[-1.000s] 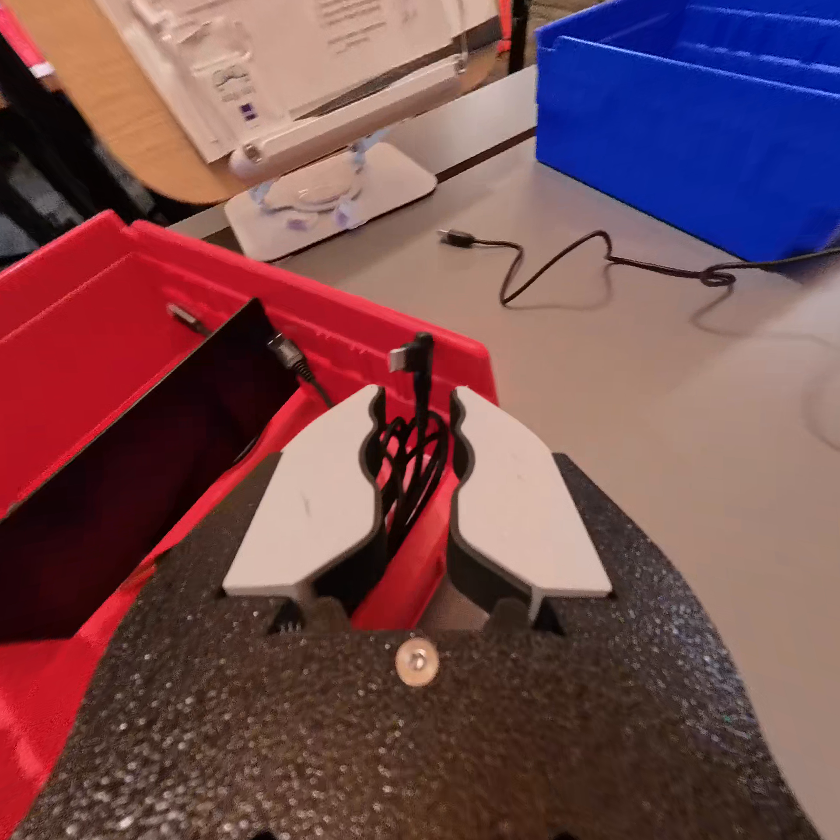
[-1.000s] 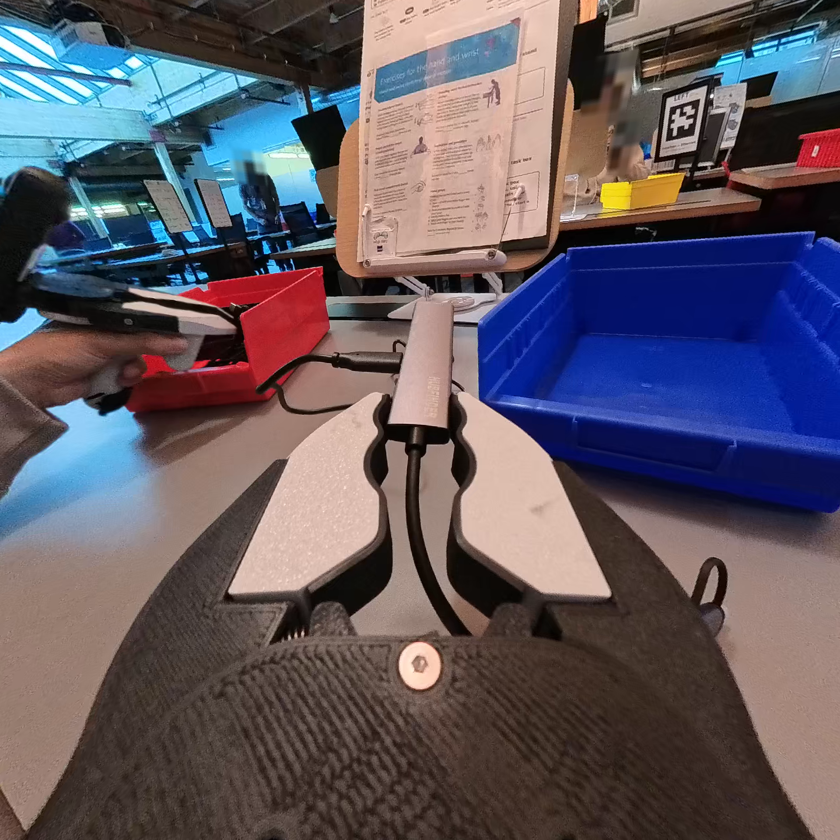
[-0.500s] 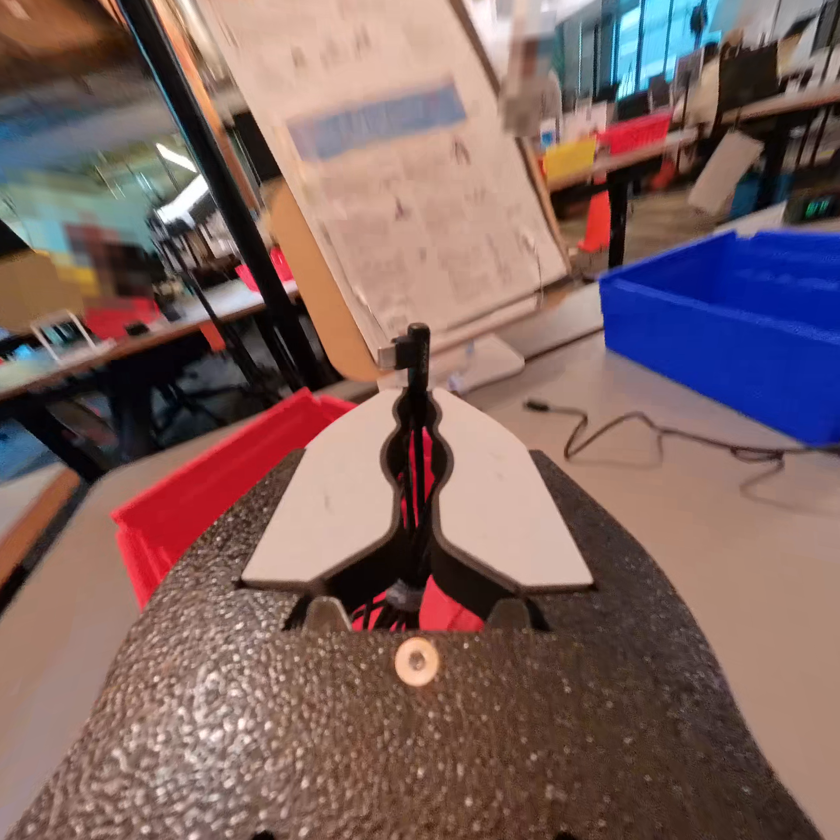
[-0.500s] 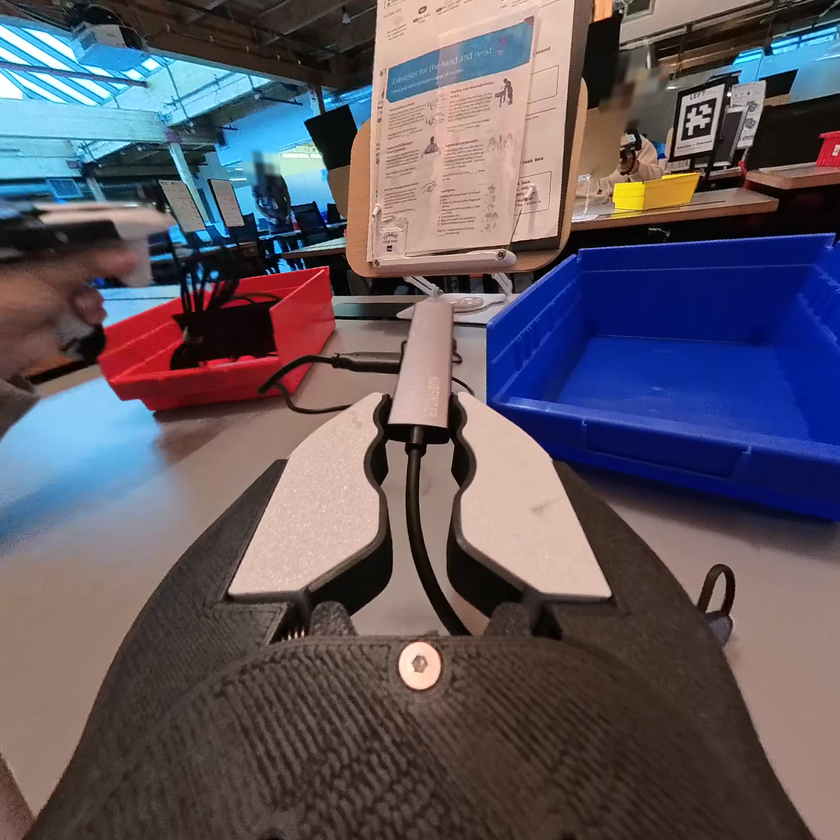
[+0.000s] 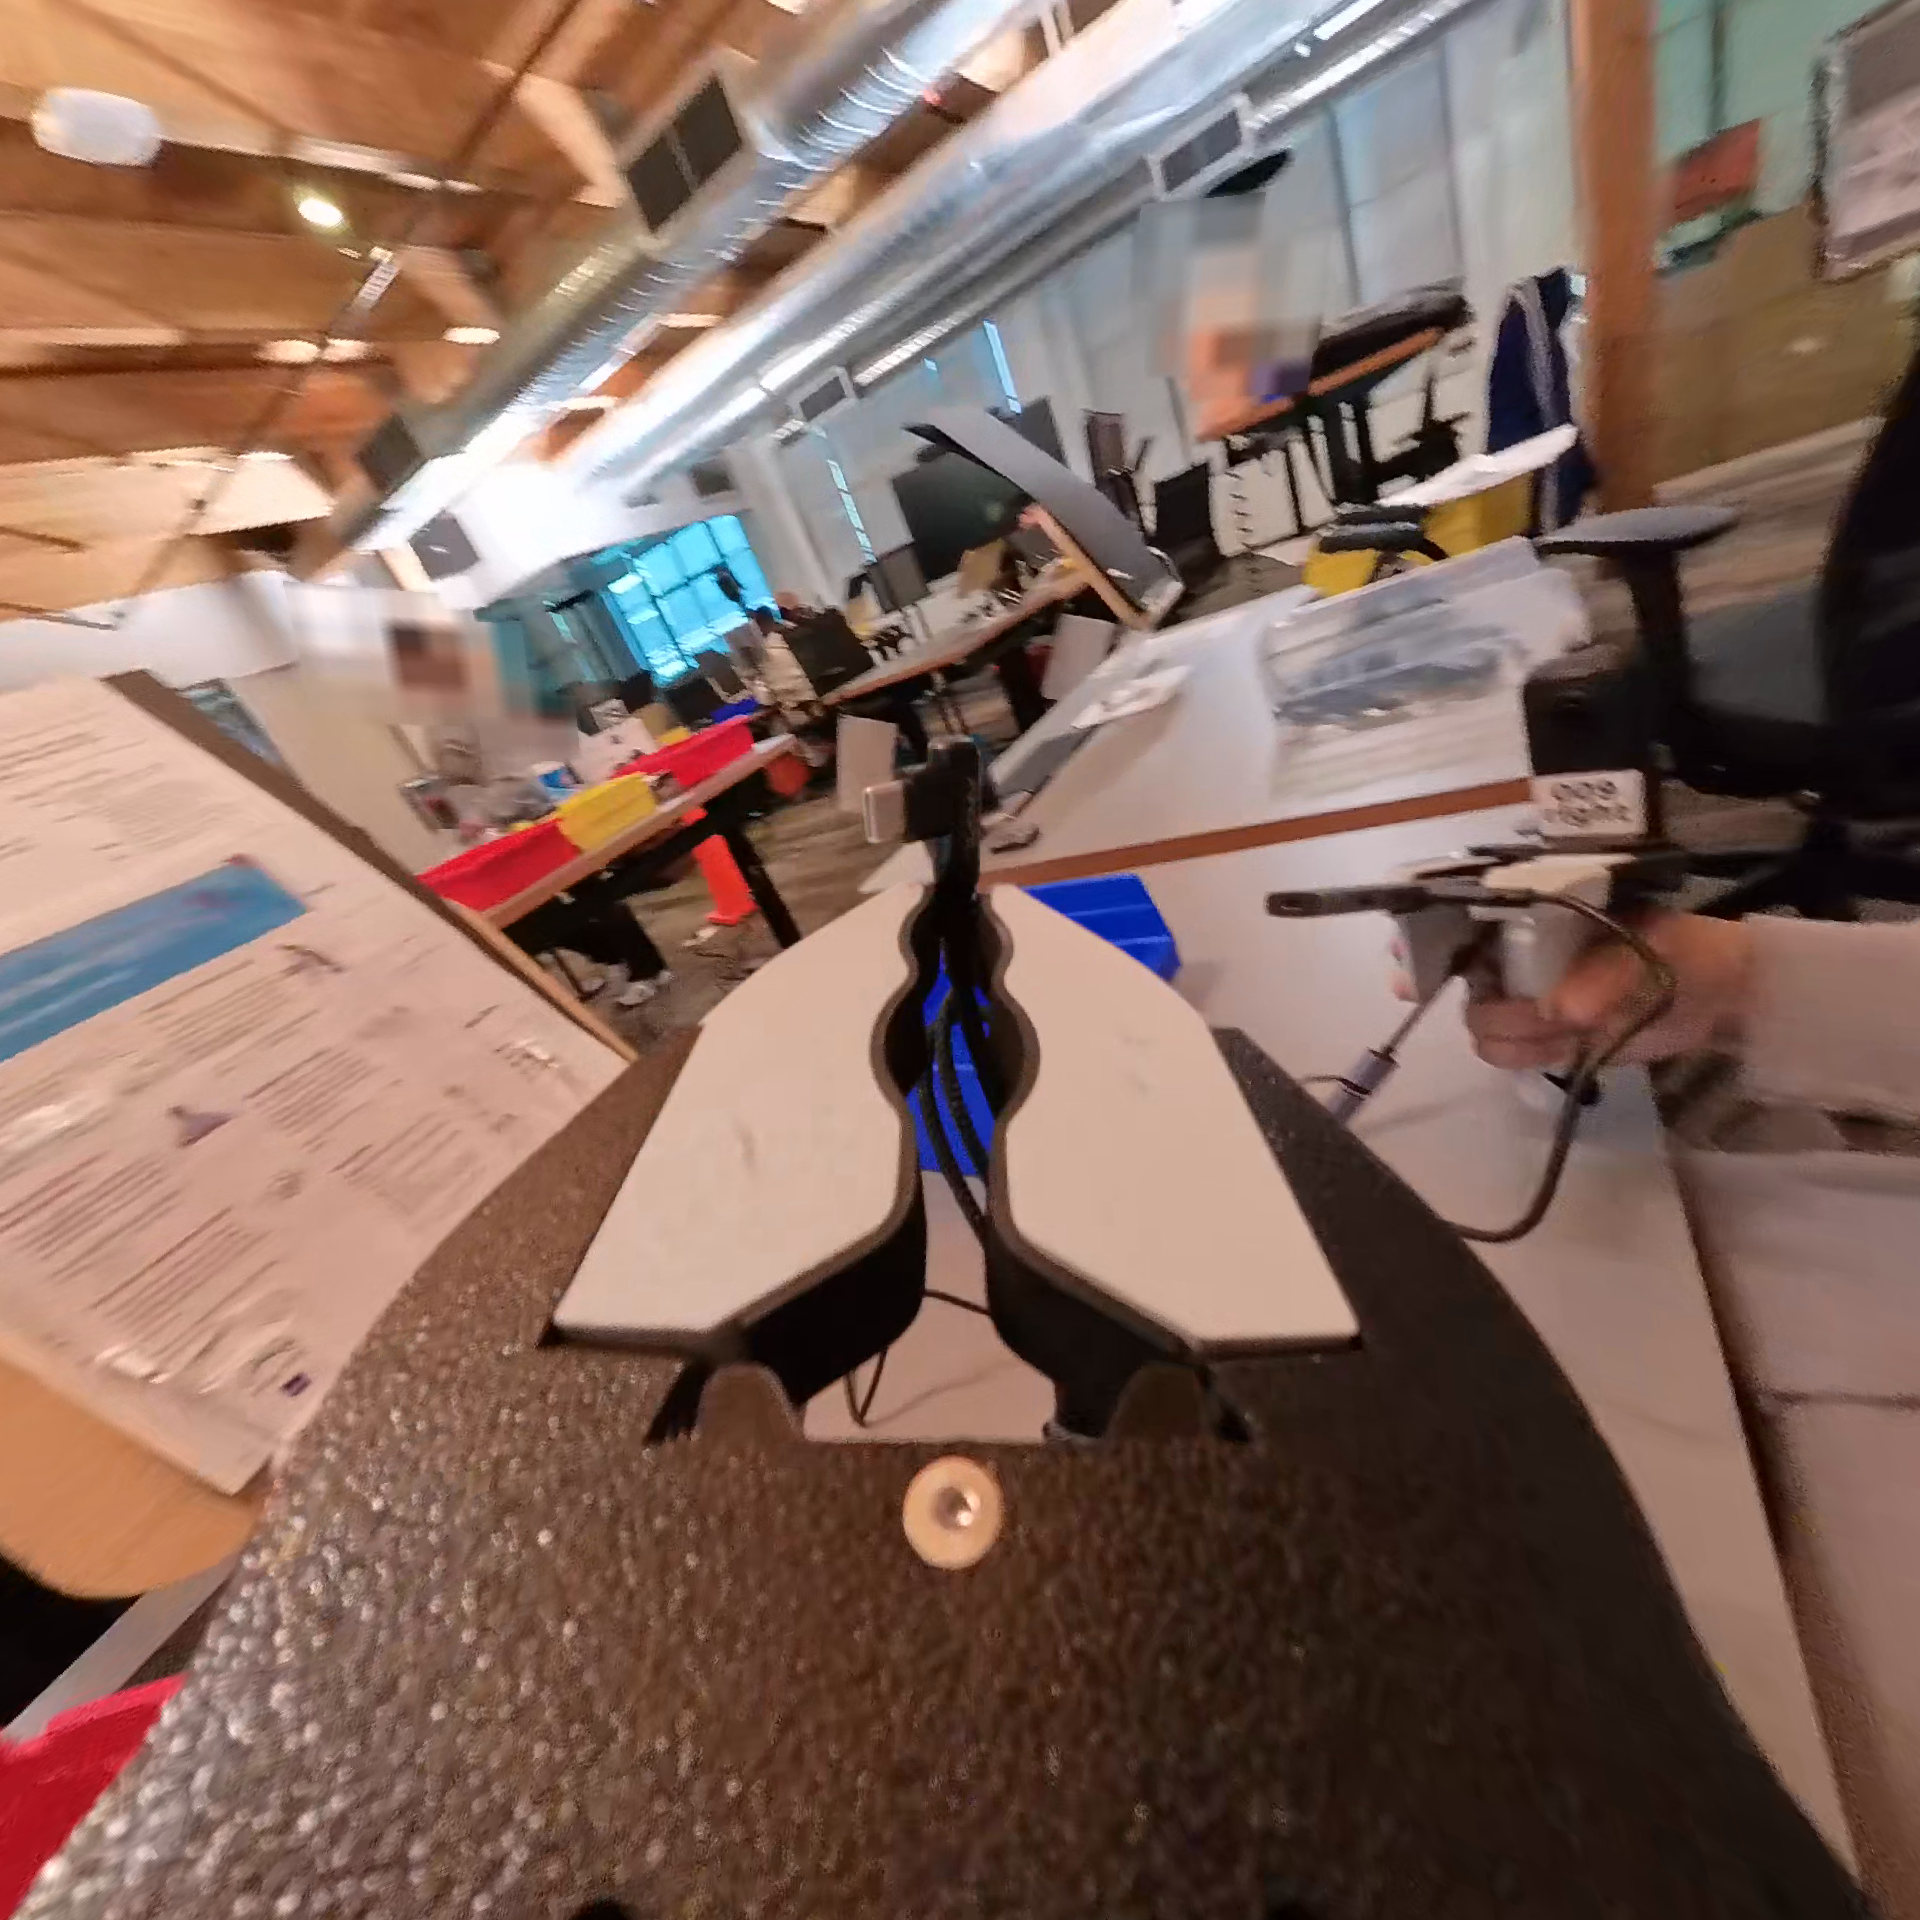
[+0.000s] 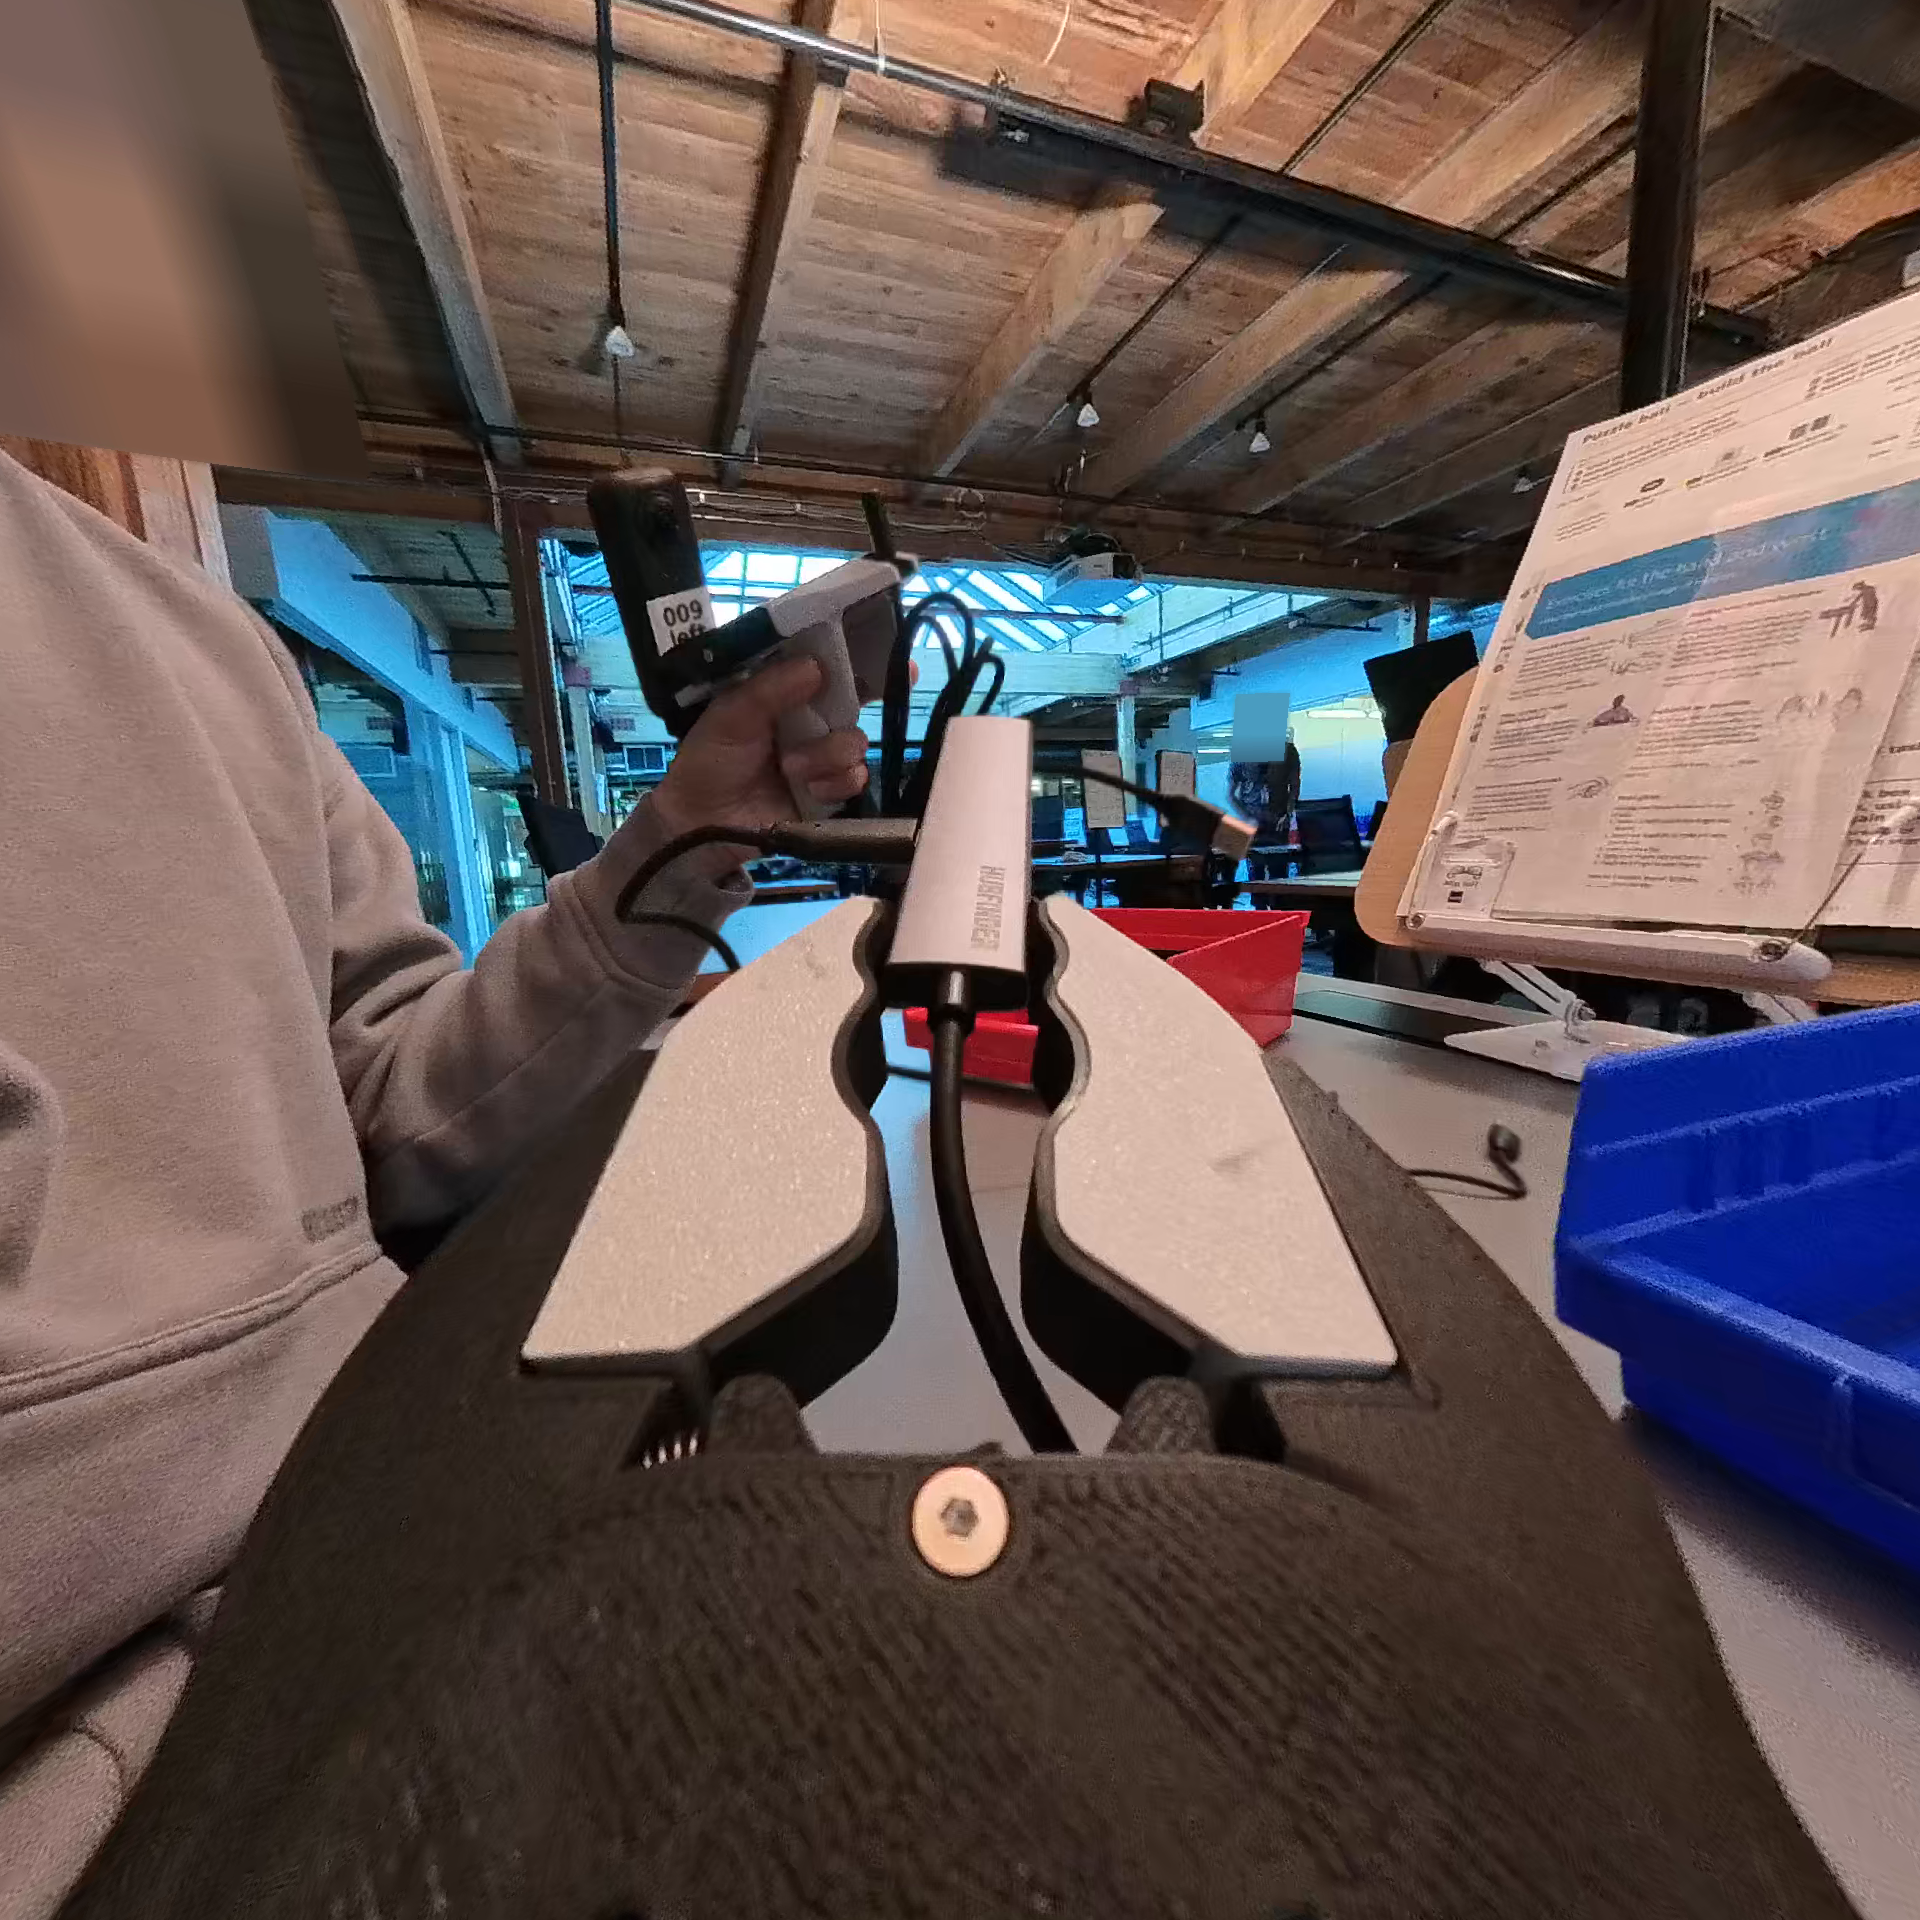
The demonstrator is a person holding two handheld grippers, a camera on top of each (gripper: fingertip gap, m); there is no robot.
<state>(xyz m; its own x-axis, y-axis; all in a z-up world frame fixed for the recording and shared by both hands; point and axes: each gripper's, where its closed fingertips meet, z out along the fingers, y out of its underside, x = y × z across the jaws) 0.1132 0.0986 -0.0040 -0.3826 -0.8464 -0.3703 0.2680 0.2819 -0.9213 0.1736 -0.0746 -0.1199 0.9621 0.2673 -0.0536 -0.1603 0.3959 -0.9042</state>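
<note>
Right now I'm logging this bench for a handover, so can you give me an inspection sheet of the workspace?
Surface: grey tabletop, bare between the bins.
Job's things: slim silver metal hub; bundled black cable with angled plug.
Clutter: red plastic bin, blue plastic bin.
Grippers: left hand-held gripper shut on the bundled cable; right hand-held gripper shut on the hub.
Cables: thin black cord lying loose on the table.
Surroundings: printed sheets on a tilted stand, timber ceiling.

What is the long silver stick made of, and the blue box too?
The silver stick, clamped in the right gripper, looks like brushed metal, probably aluminium: matte grey sheen, crisp straight edges. The blue box looks like moulded plastic: one even colour, smooth slightly glossy walls, rounded ridges. Neither is certain from looks alone.
</note>
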